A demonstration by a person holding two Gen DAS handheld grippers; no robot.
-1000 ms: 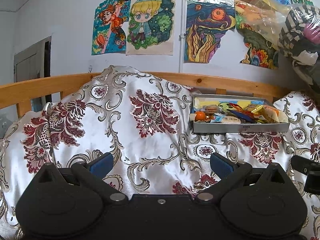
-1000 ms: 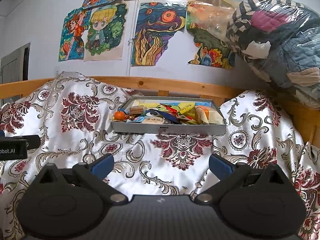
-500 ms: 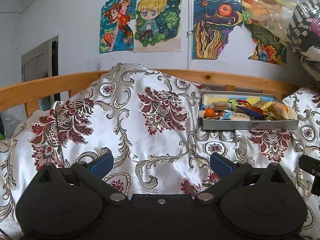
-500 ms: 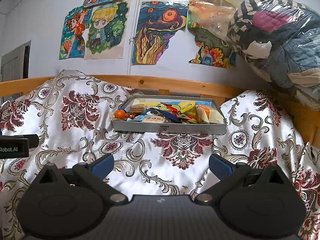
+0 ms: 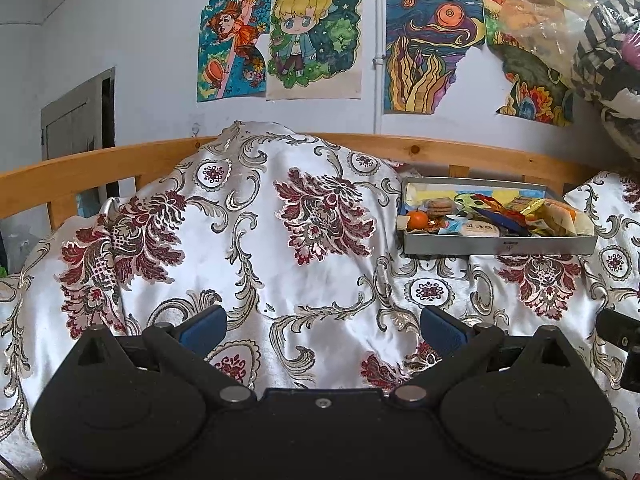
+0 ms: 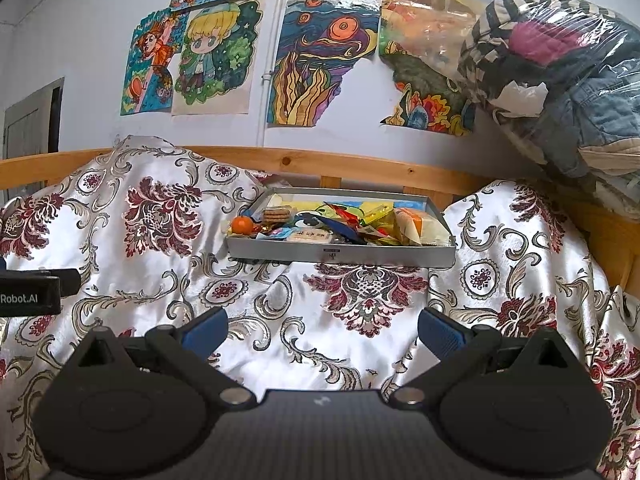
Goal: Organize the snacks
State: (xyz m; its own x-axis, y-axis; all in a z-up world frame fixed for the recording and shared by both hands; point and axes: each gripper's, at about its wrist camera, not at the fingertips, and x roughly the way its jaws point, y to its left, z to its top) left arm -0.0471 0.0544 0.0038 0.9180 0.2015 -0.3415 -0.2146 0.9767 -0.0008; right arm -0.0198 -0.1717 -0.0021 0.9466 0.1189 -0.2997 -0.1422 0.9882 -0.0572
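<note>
Bedspread, floral, draped before wooden rail, drawings taped above | snack tray rested mid-bedspread, wrappers jumbled, hard to distinguish | left gripper, right gripper held wide, empty

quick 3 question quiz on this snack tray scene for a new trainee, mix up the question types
1. True or false: the left gripper is shut on a snack.
2. Multiple choice: where in the grey tray does the orange fruit lie? A) its left end B) its right end C) outside it, on the cloth
3. Short answer: what does the tray rest on?

Key
1. False. Both the left gripper and the right gripper are open and empty, short of the tray.
2. A, beside the round biscuits.
3. The floral patterned cloth, in front of the wooden rail.
</note>
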